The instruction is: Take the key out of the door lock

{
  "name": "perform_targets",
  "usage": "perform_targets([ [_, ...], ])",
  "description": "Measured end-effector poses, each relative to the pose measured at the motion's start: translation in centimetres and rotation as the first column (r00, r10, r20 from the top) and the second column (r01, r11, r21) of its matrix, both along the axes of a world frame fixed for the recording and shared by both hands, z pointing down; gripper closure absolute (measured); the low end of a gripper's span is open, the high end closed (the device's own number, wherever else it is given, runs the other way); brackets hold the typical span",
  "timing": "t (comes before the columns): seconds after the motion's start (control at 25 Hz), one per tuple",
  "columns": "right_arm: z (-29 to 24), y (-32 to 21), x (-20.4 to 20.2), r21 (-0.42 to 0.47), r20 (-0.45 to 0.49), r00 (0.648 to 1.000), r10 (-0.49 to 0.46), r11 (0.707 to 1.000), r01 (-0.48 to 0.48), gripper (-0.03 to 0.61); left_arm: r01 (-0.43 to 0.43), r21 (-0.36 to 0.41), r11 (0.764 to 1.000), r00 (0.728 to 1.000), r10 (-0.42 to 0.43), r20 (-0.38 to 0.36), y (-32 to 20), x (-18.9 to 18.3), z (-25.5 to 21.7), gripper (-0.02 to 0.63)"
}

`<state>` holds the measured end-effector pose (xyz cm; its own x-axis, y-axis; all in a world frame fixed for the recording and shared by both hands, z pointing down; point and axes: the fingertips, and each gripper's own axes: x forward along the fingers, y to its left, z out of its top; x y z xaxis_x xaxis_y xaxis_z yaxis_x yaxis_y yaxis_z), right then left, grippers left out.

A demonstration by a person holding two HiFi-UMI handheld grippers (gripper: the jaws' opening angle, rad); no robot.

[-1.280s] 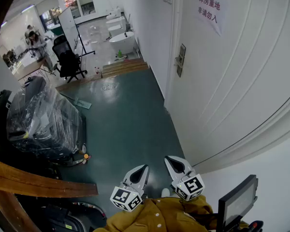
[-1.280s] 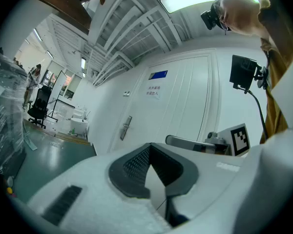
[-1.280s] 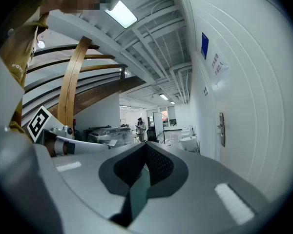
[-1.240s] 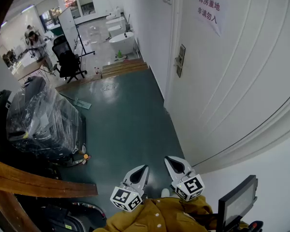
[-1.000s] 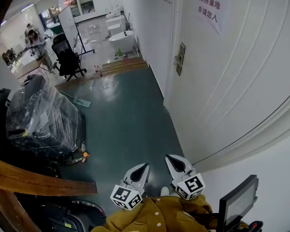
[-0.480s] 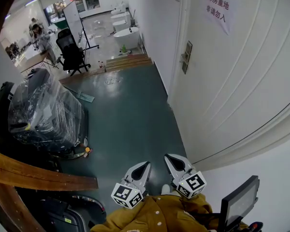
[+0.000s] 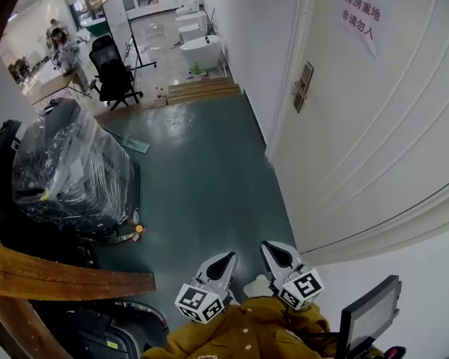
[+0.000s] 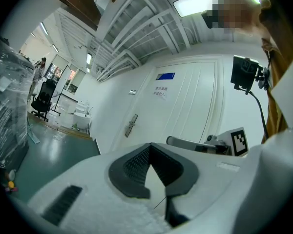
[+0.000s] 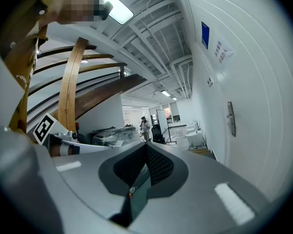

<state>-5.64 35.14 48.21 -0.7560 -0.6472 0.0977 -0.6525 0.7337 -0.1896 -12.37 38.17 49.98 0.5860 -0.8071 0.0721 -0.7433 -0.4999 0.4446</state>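
Note:
The white door (image 7: pixel 374 126) fills the right side of the head view, with its metal lock plate and handle (image 7: pixel 304 87) far ahead on the door's left edge. The key is too small to make out. My left gripper (image 7: pixel 228 257) and right gripper (image 7: pixel 270 247) hang low, close to my yellow jacket, both shut and empty. In the left gripper view the left gripper (image 8: pixel 150 146) points towards the distant lock plate (image 8: pixel 132 126). In the right gripper view the right gripper (image 9: pixel 146 145) has its jaws together, with the lock plate (image 9: pixel 230 118) off to the right.
A plastic-wrapped machine (image 7: pixel 67 170) stands on the left of the green floor (image 7: pixel 202 178). A black office chair (image 7: pixel 114 77) and white bathroom fixtures (image 7: pixel 202 51) are at the far end. A wooden beam (image 7: pixel 60 275) crosses low on the left. A small screen (image 7: pixel 367 316) sits by my right side.
The view has shifted: the door, its sign and the lock plate now sit further right and slightly nearer. Both grippers stay shut near my body.

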Motion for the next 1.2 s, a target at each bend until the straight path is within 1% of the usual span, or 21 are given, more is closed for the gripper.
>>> perform_targets([
  [0.12,0.0,-2.2,0.5,-0.003,-0.011,1.000,0.024,1.000,-0.024,0.574,-0.017,-0.004,1.000,1.000,0.017,-0.006,-2.0,0.0,0.1,0.615],
  [0.24,0.6,-5.5,0.5,-0.010,-0.008,0.999,0.044,0.999,-0.044,0.574,-0.022,-0.014,1.000,1.000,0.022,-0.005,-4.9,-0.6,0.7,0.615],
  [0.36,1.0,-10.1,0.7,-0.010,-0.004,0.999,0.053,0.999,-0.053,0.574,-0.022,-0.015,1.000,1.000,0.022,0.000,-9.1,-0.8,1.1,0.615],
  [0.48,1.3,-15.8,1.0,-0.007,-0.011,0.999,0.038,0.999,-0.039,0.574,-0.032,-0.012,0.999,0.999,0.032,0.009,-14.8,-0.3,1.1,0.615],
  [0.64,0.7,-23.3,2.1,-0.005,-0.042,0.999,-0.004,1.000,0.004,0.574,-0.042,-0.011,0.999,0.999,0.043,0.030,-23.1,1.6,0.2,0.617],
  [0.8,-0.5,-31.4,3.6,0.015,-0.017,1.000,-0.018,1.000,0.018,0.574,-0.049,0.024,0.999,0.998,0.048,0.038,-32.4,3.7,-1.6,0.615],
  [0.88,-1.1,-35.0,4.7,0.032,-0.015,1.000,-0.021,0.999,0.021,0.574,-0.061,0.036,0.998,0.997,0.059,0.046,-36.3,5.4,-2.2,0.615],
  [1.04,-1.3,-40.5,7.3,0.027,0.016,1.000,0.012,1.000,-0.012,0.574,-0.100,0.016,0.995,0.993,0.099,0.058,-41.5,8.2,-2.0,0.615],
  [1.2,-0.3,-44.4,8.6,-0.019,0.037,0.998,0.042,0.999,-0.041,0.574,-0.117,-0.008,0.993,0.991,0.117,0.070,-45.5,9.1,-1.6,0.615],
])
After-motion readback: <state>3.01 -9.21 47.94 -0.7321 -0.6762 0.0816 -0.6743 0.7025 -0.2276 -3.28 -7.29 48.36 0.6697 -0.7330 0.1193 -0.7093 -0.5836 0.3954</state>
